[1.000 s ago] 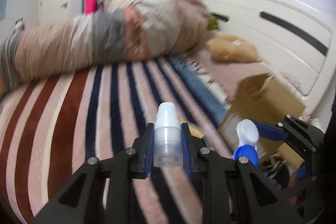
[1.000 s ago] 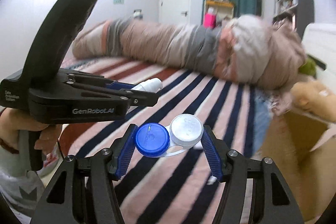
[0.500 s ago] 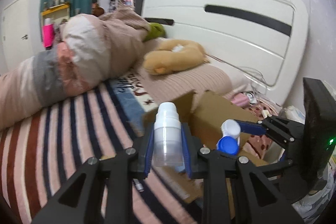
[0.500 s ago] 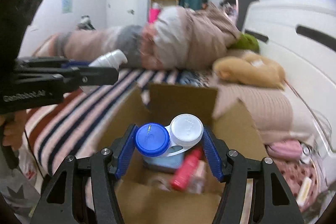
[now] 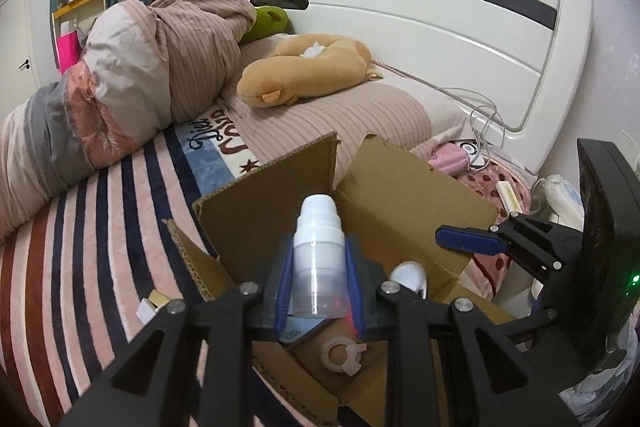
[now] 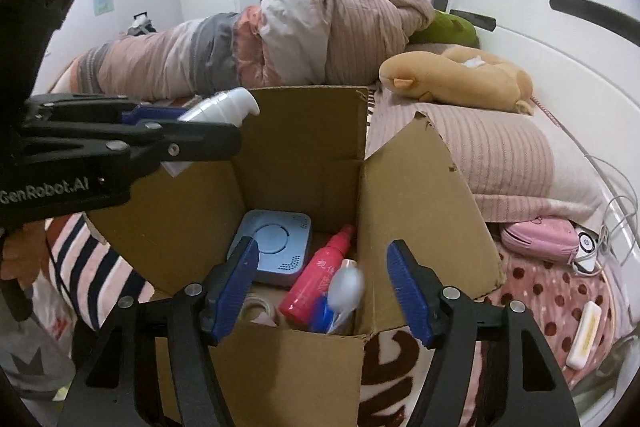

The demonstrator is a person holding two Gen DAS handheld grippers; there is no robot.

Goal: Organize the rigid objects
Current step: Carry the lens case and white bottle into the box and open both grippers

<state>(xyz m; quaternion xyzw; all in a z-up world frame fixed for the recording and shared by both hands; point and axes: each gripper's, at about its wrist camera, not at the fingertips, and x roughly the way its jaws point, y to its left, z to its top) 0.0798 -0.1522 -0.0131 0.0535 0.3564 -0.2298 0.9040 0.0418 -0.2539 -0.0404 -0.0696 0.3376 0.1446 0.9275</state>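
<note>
Right wrist: right gripper [image 6: 322, 287] just opened, contact-lens case [image 6: 340, 293] w/in cardboard box [image 6: 416, 195].

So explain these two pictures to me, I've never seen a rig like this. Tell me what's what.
Each picture comes from a camera on a hand-held, two-finger gripper, looking along its fingers. There is no robot arm; a person carries both. The left gripper is shut on a white bottle, above an open cardboard box on a striped bed. The right gripper is open, its jaws have just been opening, and a blurred blue-and-white case is inside the box below them. Also in the box: a pink spray bottle and a blue device.
</note>
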